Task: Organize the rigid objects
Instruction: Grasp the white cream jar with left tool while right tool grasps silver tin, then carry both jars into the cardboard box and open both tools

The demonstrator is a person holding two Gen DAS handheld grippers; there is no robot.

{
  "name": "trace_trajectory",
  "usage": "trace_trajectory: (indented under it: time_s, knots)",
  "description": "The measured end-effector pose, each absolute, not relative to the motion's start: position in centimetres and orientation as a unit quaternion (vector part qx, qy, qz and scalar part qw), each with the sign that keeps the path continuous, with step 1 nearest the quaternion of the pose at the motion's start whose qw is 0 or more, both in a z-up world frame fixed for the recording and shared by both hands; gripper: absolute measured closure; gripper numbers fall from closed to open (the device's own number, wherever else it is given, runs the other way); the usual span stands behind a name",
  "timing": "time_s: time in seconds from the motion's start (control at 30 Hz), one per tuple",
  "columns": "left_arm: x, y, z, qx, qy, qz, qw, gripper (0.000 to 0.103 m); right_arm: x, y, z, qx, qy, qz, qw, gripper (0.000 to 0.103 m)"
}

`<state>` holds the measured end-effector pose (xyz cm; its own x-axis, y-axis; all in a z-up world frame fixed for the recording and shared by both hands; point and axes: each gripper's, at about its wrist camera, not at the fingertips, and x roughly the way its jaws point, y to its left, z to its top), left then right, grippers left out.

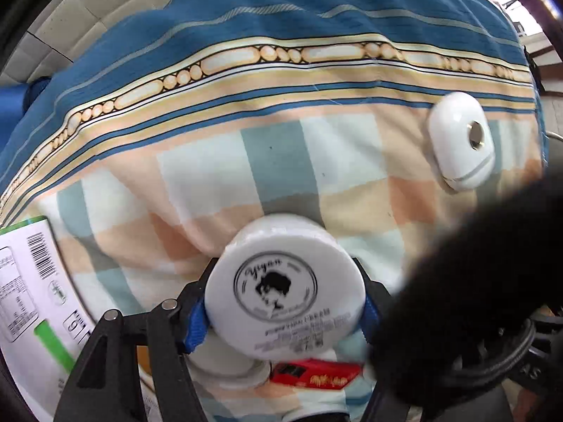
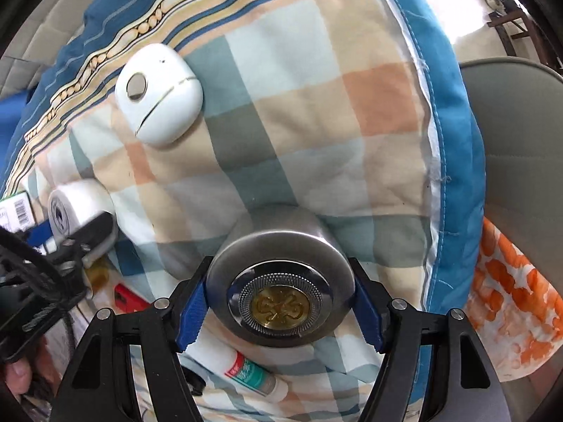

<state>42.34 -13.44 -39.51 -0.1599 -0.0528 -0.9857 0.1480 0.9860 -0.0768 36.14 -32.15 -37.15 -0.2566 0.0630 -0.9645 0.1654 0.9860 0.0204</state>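
A checked quilt (image 1: 218, 176) edged in blue covers the surface, and a white oval case (image 1: 460, 140) with a round metal button lies on it. Nearer the camera than the case, the left gripper (image 1: 285, 302) pinches a white cream jar (image 1: 285, 290) by its sides, above a small red box (image 1: 316, 374) on the quilt. The right gripper (image 2: 279, 307) clamps a round metal tin (image 2: 279, 281) with a gold emblem, to the right of the case and above a small tube (image 2: 255, 374).

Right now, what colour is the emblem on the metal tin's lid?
Gold, ringed by silver on the metal tin; best in the right wrist view.
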Motion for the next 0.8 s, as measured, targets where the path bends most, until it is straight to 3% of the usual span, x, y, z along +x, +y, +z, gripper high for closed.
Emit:
trace_trajectory:
  time_s: [0.3,0.8]
  knots:
    - [40.3,-15.2,-38.0,0.035,0.743,-0.064,0.666,0.038,36.7,-31.0,-40.5,0.080,0.790,-0.069,0.604,0.029]
    - [36.7,-13.5,-29.7,0.035,0.692,-0.091,0.715,0.038,34.7,-29.1,-37.1,0.073,0.763,-0.036,0.641,0.030]
